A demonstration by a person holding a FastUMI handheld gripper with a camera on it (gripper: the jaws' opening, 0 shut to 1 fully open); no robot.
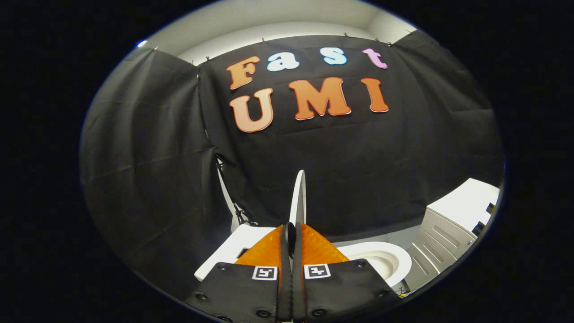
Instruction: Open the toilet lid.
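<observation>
Gripper view: hand-held gripper [291, 235] pinches upright toilet lid [298, 197] edge (bowl [381, 260] open).

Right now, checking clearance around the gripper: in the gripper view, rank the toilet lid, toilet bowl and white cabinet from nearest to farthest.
1. Toilet lid: upright, pinched between the gripper fingers.
2. Toilet bowl: open, just right of the fingers.
3. White cabinet: farther right, beyond the bowl.

Toilet lid [298, 197] — white, thin, raised near upright, seen edge-on, rising just ahead of fingertips. Toilet bowl [381, 260] — white, uncovered, beside fingers, below lid.
</observation>
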